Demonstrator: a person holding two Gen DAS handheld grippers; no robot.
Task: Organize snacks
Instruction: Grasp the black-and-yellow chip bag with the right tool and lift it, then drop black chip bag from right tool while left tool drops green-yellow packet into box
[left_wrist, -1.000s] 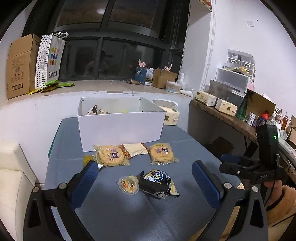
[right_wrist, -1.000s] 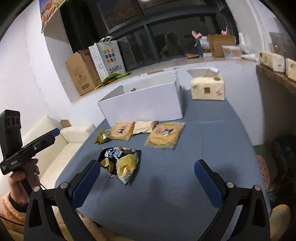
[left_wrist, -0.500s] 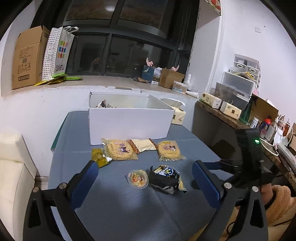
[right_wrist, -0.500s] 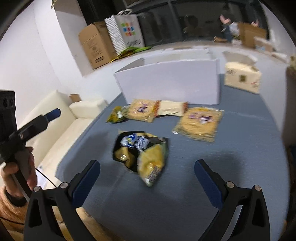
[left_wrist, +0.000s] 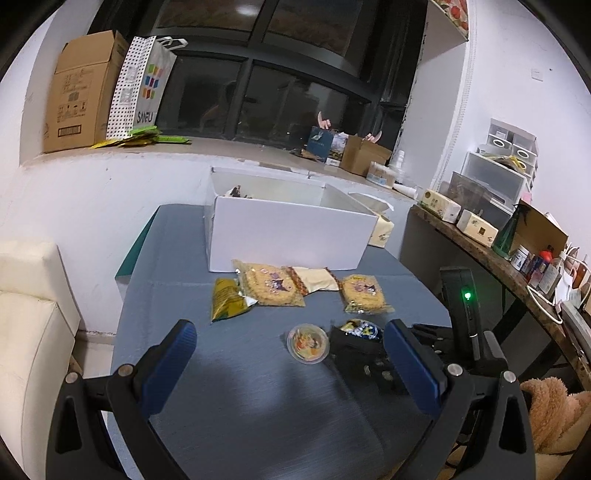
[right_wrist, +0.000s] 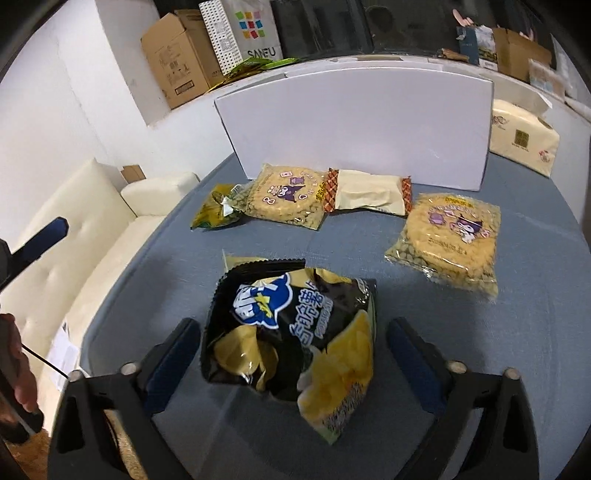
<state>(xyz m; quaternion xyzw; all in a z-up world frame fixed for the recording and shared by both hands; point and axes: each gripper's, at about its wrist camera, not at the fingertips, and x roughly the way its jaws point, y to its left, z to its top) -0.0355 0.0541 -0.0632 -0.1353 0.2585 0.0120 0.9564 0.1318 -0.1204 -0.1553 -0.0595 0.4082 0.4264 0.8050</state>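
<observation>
From the left wrist, the left gripper (left_wrist: 291, 363) hangs released over bare table (left_wrist: 177, 266), the chip bag (left_wrist: 356, 334) near-right under the right gripper; from the right wrist, the right gripper (right_wrist: 293, 352) straddles the bag (right_wrist: 291, 339), jaws closing, pads not yet touching, its long axis running near-far, sealed top far.

Six snacks lie out — two round cracker packs (right_wrist: 284, 194), three bags, one jelly cup (left_wrist: 308, 342) — before one white box (right_wrist: 358, 125).
</observation>
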